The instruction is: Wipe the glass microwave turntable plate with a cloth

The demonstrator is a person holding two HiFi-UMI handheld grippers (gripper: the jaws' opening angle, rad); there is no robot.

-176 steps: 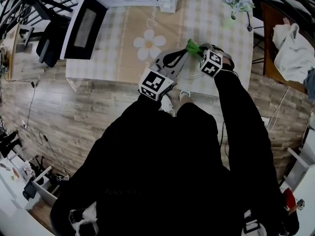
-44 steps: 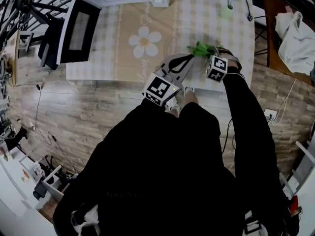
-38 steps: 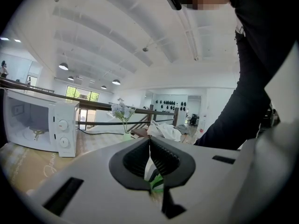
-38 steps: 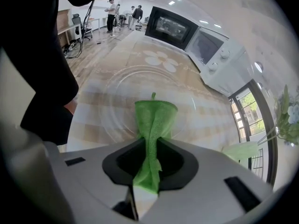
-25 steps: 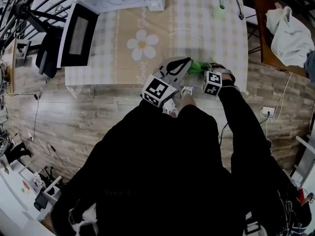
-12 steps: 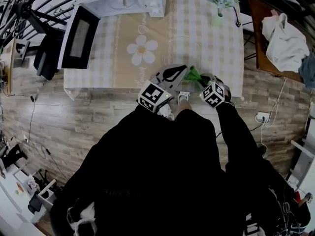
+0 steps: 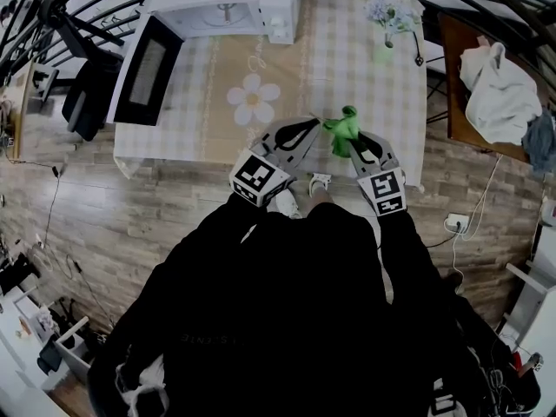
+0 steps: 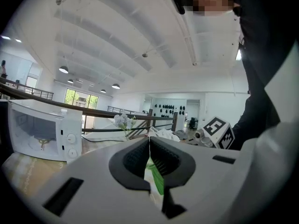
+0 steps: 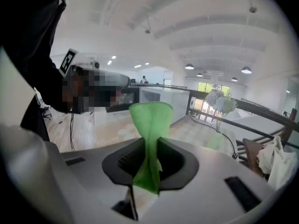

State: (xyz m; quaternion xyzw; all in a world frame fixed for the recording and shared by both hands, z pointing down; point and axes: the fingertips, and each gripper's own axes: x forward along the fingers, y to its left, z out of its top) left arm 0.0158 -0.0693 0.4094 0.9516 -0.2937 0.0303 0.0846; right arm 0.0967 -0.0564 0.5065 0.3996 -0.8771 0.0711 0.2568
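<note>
— Grip check: our right gripper (image 9: 150, 146) pinches the green cloth (image 9: 150, 118), centre of the head view.
— And our left gripper (image 8: 149, 146) is clamped on a thin clear edge, the glass plate (image 8: 152, 169) we reckon, just left of it. How much is wiped, we can't tell.

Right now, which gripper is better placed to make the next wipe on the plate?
Right. The right gripper is shut on the green cloth, which sticks out past its jaws. The left gripper is clamped on a thin pale edge, apparently the glass plate, so it serves as the holder.
</note>
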